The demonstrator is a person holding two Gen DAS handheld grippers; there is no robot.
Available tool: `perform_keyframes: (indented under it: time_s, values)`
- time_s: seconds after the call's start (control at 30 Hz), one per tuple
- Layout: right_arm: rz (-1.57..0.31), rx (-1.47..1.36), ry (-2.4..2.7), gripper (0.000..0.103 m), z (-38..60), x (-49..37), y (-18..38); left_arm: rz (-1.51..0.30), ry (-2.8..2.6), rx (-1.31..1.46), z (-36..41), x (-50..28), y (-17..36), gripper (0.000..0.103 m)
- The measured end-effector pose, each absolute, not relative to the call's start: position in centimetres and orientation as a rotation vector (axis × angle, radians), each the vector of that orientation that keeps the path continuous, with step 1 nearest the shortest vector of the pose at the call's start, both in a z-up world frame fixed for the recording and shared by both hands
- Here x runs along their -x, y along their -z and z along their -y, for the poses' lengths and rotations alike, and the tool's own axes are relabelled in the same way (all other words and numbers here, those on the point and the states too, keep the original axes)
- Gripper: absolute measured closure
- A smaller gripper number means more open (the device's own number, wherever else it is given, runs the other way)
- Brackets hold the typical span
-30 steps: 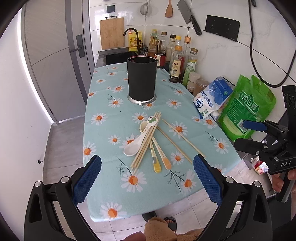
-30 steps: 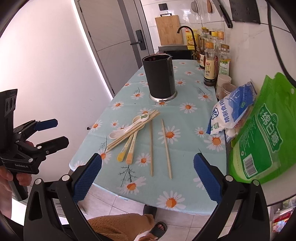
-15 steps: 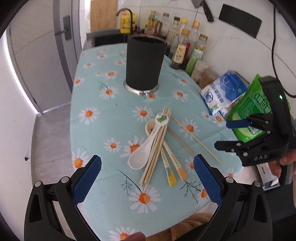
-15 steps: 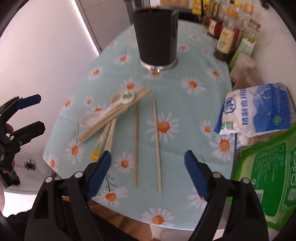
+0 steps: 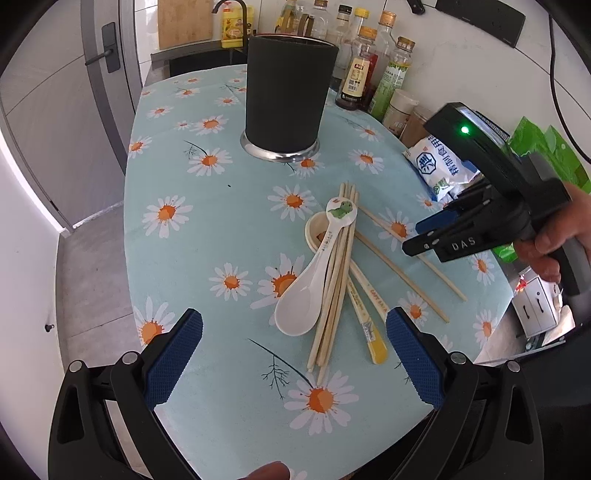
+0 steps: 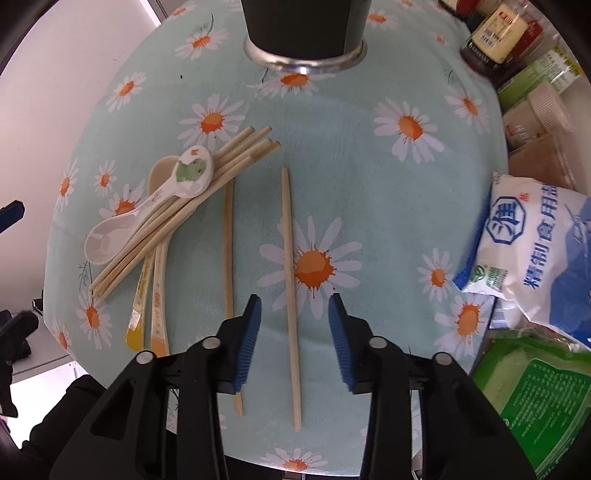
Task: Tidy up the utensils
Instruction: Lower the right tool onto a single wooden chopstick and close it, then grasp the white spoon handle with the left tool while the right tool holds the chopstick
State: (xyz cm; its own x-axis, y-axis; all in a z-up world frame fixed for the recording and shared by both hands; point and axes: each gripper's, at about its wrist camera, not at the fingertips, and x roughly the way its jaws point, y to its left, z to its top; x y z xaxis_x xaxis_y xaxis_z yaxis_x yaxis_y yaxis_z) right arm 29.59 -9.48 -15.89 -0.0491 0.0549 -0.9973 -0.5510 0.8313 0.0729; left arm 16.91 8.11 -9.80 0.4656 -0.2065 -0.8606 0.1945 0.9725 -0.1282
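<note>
A black utensil holder (image 5: 288, 96) stands at the back of the daisy tablecloth (image 5: 207, 236); its base shows in the right wrist view (image 6: 306, 55). A white frog spoon (image 5: 314, 273) lies on a bundle of chopsticks (image 5: 334, 295), over two more spoons with yellow and orange handles (image 5: 369, 317). Two loose chopsticks lie apart to the right. My right gripper (image 6: 294, 325) is open, its jaws on either side of one loose chopstick (image 6: 290, 266), low over it. It also shows in the left wrist view (image 5: 424, 236). My left gripper (image 5: 291, 354) is open and empty above the near table edge.
Sauce bottles (image 5: 369, 74) and jars stand at the back right. A blue-white salt bag (image 6: 535, 251) and a green bag (image 6: 532, 398) lie along the right edge. A cutting board (image 5: 184, 22) and tap are behind the table. The floor drops off left.
Both grippers moved down and forward over the table. My right gripper narrowed its opening and came down around the right loose chopstick. The utensils have not moved.
</note>
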Motion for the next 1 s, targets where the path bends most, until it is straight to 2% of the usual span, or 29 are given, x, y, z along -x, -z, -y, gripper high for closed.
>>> perform_keyframes:
  time_s: [0.07,0.2,0.37,0.63,0.83,0.9,1.0]
  values:
    - [-1.571,0.454,-0.495,0.077,9.1,-29.9,16.7,-1.065,0.251,-0.002,-8.2,-17.1,10.0,0.007]
    - [-1.594,0.49,-0.49,0.081,8.4,-30.0,17.5,-1.054,0.27,-0.044,-8.1,-18.0,9.8,0.007]
    - [-1.613,0.529,-0.494,0.097,6.9,-29.7,18.2,-1.054,0.308,-0.073,-8.0,-19.6,9.9,0.007]
    - [-1.635,0.446,-0.501,0.097,7.3,-31.1,17.6,-1.11,0.379,-0.064,-7.7,-22.1,11.1,0.01]
    - [-1.613,0.307,-0.555,0.097,10.2,-31.9,16.4,-1.212,0.431,-0.023,-7.4,-24.6,12.5,0.033]
    - [-1.596,0.269,-0.576,0.097,11.2,-31.9,15.8,-1.243,0.461,-0.024,-7.0,-25.2,13.0,0.035]
    - [-1.579,0.203,-0.612,0.097,12.5,-31.7,14.6,-1.292,0.5,-0.024,-6.6,-26.1,13.7,0.049]
